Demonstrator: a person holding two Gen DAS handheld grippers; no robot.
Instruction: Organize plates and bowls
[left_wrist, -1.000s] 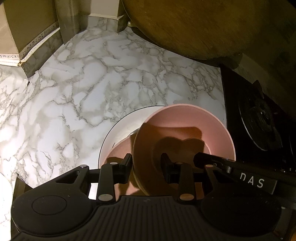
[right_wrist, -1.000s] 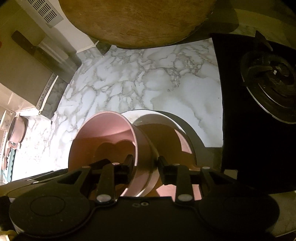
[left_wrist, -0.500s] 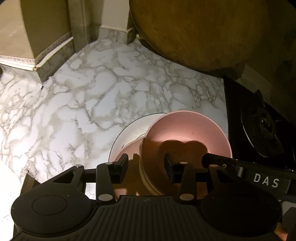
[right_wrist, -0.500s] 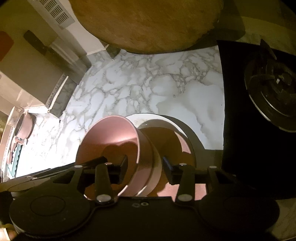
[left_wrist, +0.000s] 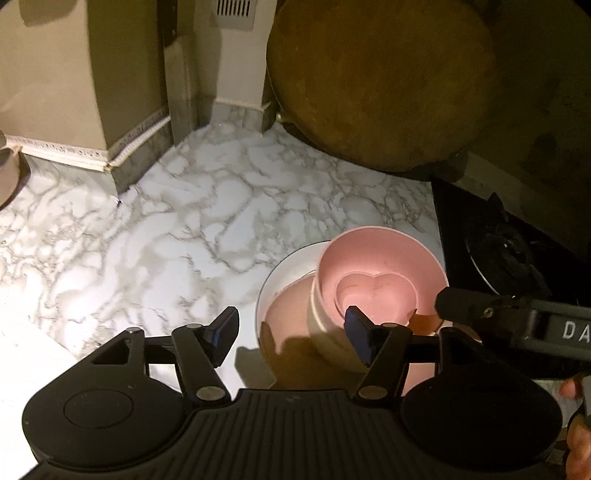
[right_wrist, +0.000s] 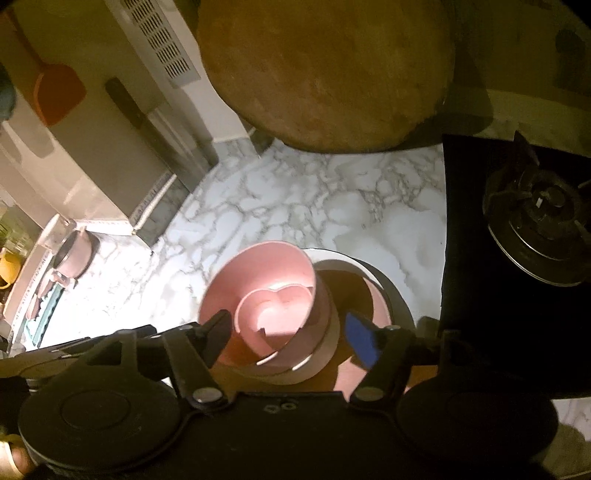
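While both jaws stand spread wide, the left gripper (left_wrist: 291, 338) has the pink heart-bottomed bowl (left_wrist: 380, 280) just ahead of its right finger. The bowl sits between the right gripper's (right_wrist: 290, 338) fingers, apparently untouched, on a white round plate (right_wrist: 376, 273) upon the marble-patterned counter (right_wrist: 295, 199).

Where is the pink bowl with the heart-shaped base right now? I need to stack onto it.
The pink bowl with the heart-shaped base stands on the white plate on the marble counter, left of the black stove.
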